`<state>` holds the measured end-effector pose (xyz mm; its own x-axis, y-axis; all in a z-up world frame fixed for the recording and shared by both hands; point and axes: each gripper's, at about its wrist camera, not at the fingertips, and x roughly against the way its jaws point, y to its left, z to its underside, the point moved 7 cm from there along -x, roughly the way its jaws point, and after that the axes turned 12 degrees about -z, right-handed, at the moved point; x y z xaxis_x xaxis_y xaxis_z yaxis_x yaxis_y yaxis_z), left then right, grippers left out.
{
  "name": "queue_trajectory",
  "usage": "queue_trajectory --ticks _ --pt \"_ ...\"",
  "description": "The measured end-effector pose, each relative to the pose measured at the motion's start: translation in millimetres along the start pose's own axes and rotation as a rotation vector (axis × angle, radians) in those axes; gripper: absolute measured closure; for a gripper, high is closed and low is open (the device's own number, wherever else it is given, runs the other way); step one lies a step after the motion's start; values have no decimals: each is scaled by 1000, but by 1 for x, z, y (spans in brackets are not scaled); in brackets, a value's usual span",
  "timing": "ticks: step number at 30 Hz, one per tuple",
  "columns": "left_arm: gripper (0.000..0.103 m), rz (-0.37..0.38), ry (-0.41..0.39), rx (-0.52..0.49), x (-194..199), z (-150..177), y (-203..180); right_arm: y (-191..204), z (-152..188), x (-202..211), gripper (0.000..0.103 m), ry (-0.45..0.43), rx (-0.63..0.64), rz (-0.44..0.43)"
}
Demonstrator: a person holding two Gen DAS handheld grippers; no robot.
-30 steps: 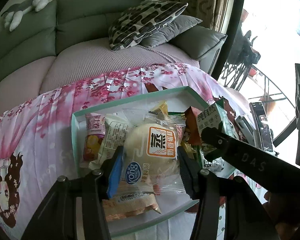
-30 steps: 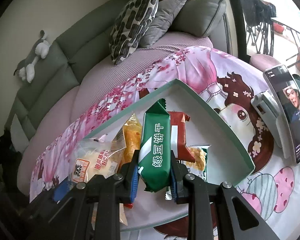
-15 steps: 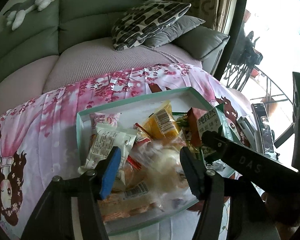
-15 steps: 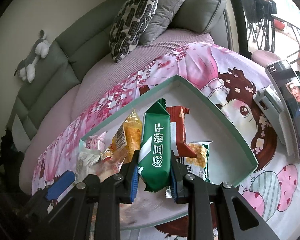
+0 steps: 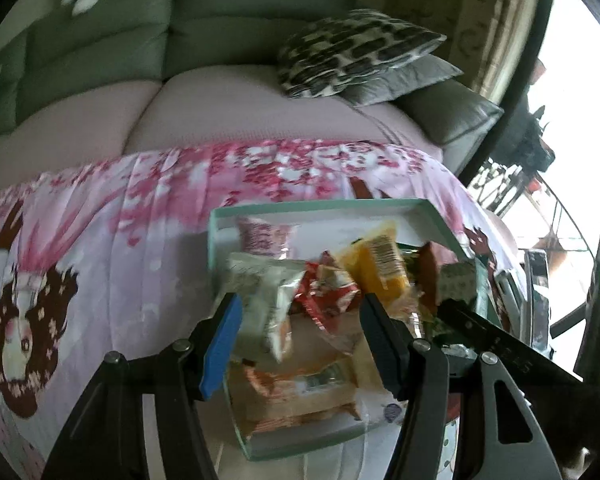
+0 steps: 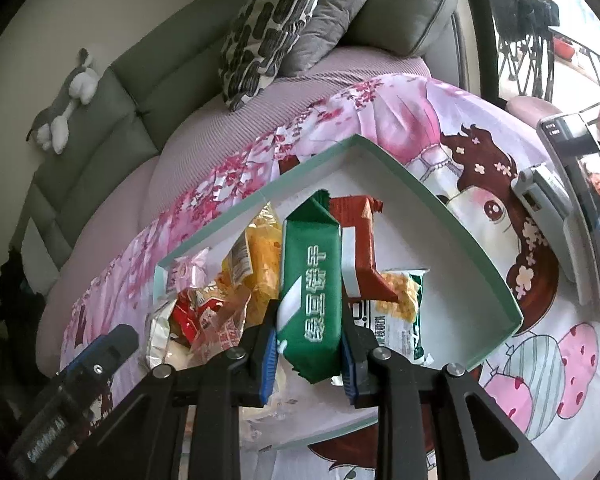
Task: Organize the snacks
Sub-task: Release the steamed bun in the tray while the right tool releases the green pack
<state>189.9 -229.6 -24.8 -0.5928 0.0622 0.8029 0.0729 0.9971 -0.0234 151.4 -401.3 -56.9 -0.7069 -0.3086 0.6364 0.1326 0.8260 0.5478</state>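
Note:
A shallow mint-green tray (image 5: 432,213) (image 6: 476,256) lies on the pink printed cloth and holds several snack packets. My left gripper (image 5: 300,340) is open and empty above the tray's near left part, over a white packet (image 5: 264,300) and a red packet (image 5: 328,296). A yellow packet (image 5: 380,268) lies behind them. The bun packet (image 5: 300,396) lies in the tray below the fingers. My right gripper (image 6: 310,356) is shut on a green biscuit packet (image 6: 310,288), held upright above the tray. A red-brown packet (image 6: 360,248) and a corn-snack packet (image 6: 400,312) lie behind it.
A phone (image 6: 588,208) on a stand and a grey device (image 6: 544,200) sit at the cloth's right side. A grey sofa (image 5: 220,60) with patterned and grey cushions (image 6: 268,28) stands behind. A plush toy (image 6: 64,104) lies on the sofa back.
My left gripper has let go of the bun packet, which dropped into the tray, and has swung left, open and empty. My right gripper still holds the green packet, almost still.

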Motion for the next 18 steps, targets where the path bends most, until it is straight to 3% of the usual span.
queue_trajectory --ticks 9,15,17,18 --pt "35 -54 58 116 -9 5 33 1 4 5 74 8 19 36" --pt "30 -96 99 125 -17 11 42 4 6 7 73 20 46 63" --pt "25 -110 110 120 -20 13 45 5 7 8 67 26 55 70" --pt "21 -116 114 117 -20 14 45 6 8 8 57 29 58 74"
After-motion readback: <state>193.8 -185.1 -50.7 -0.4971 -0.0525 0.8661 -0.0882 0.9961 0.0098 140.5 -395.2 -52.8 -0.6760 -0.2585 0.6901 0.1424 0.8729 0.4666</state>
